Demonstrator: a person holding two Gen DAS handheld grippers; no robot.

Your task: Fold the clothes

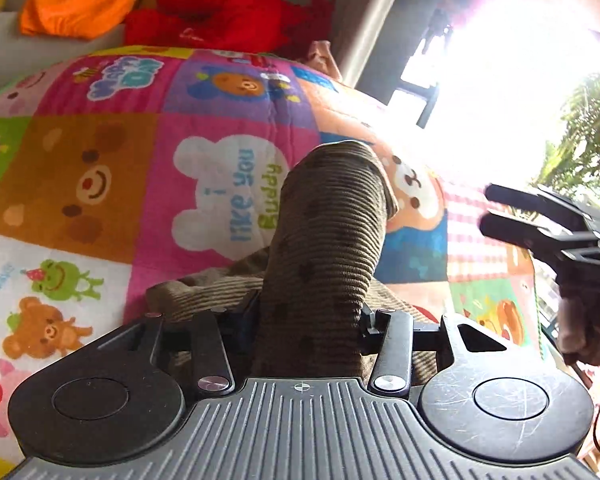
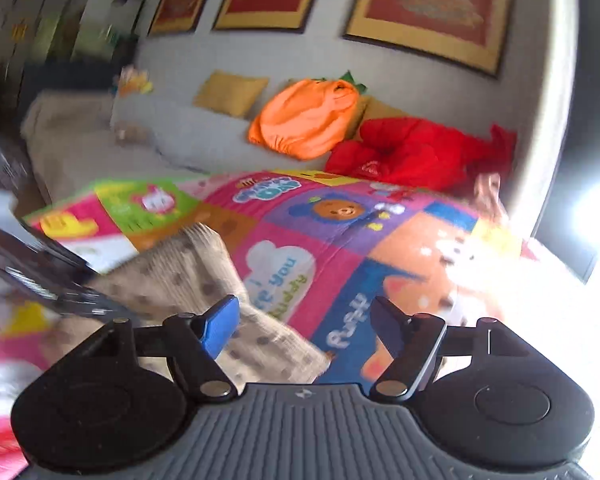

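Corduroy garment (image 1: 324,248) hangs pinched in the left gripper (image 1: 308,320) above a patchwork blanket (image 1: 140,160), right gripper (image 2: 304,332) jaws spread empty; a loosened pinch could drop it crumpled.

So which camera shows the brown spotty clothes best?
The left wrist view. The brown spotty garment fills the middle, sharp enough to see its ribs and dots, gripped in the left gripper. The right wrist view shows it blurred, off to the left, beside the open right gripper.

surface: patchwork cartoon blanket (image 1: 112,152) | on it: brown ribbed dotted garment (image 1: 324,248) | behind: grey sofa (image 2: 204,140)
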